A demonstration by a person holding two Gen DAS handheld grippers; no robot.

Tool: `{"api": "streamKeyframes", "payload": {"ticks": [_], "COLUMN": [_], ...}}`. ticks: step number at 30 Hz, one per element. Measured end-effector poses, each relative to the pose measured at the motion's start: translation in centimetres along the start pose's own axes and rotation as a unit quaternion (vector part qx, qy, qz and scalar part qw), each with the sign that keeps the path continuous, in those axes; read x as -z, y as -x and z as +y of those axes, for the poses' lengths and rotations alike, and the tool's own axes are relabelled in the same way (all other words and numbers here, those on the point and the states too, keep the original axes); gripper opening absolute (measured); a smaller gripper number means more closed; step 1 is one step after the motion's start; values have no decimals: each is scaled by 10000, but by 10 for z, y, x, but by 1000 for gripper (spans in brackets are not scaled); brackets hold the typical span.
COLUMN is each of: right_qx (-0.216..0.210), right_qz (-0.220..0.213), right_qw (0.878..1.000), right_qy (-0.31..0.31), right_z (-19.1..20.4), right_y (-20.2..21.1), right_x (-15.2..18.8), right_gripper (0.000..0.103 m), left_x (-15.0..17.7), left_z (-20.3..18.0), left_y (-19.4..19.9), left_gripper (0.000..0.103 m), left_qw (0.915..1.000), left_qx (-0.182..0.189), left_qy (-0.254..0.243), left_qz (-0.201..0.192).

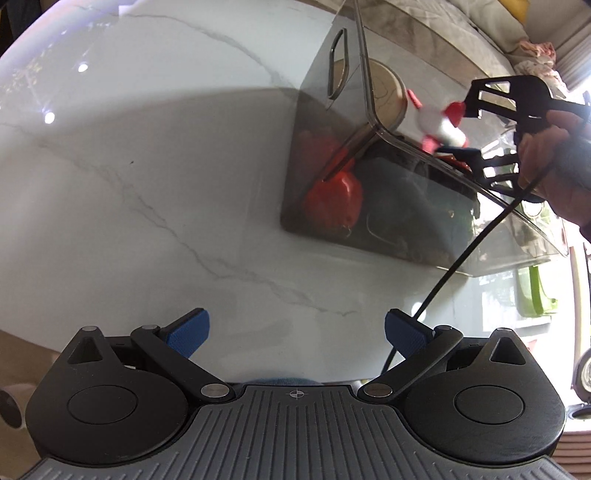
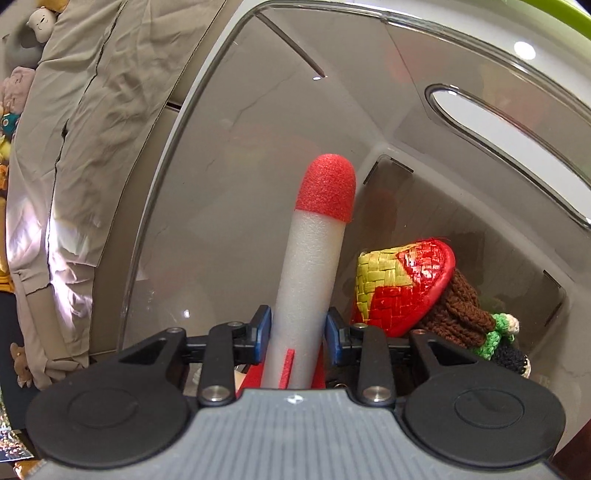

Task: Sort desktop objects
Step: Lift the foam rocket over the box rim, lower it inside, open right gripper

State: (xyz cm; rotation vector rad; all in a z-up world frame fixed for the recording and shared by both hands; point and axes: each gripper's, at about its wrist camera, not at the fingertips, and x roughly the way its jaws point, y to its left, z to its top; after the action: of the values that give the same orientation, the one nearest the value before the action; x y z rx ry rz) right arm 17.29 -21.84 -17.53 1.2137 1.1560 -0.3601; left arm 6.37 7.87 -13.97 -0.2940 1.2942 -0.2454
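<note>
A white foam rocket point(image 2: 314, 258) with a red nose stands between the blue pads of my right gripper point(image 2: 299, 325), which is shut on its lower body. It points down into a smoky clear bin point(image 2: 221, 184), where a red and yellow woven hat point(image 2: 402, 280) and a brown knitted doll point(image 2: 465, 314) lie. In the left wrist view the right gripper point(image 1: 463, 129) holds the rocket point(image 1: 443, 125) over the bin's rim point(image 1: 373, 110), and the hat point(image 1: 332, 195) shows red through the wall. My left gripper point(image 1: 295, 328) is open over the white marble table point(image 1: 147, 221), left of the bin.
A beige round object point(image 1: 384, 92) sits behind the bin. A black cable point(image 1: 480, 240) runs down from the hand on the right gripper. Something green point(image 1: 532, 291) stands beyond the table's right edge. A bed with a beige cover point(image 2: 92, 110) and plush toys point(image 2: 40, 22) lies past the bin.
</note>
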Motion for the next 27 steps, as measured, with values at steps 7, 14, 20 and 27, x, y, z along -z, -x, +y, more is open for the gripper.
{"api": "streamKeyframes", "payload": {"ticks": [7,14,20,27], "right_qx": [-113,934,1936,2500], "right_qz": [498,576,700,866], "right_qw": [9962,9319,8280,7887], "right_qy": [701,3458,5216,5549], "right_z": [-7,33,61,58], "right_y": [46,82,41,2], "right_x": [-2,17,46,52], "right_gripper": [56,55,66,58], "left_x": [-3,0,4,7], "left_z": [5,-12,-22,-10], "left_y": [-1,-3,-1,5], "left_gripper": [103,103,103,103], "left_qw": [9999,9999,9997,10000], "left_qx": [37,148,111,-72], "left_qy": [166,-57,-198,-44], "left_qz": [-31,22,29,45]}}
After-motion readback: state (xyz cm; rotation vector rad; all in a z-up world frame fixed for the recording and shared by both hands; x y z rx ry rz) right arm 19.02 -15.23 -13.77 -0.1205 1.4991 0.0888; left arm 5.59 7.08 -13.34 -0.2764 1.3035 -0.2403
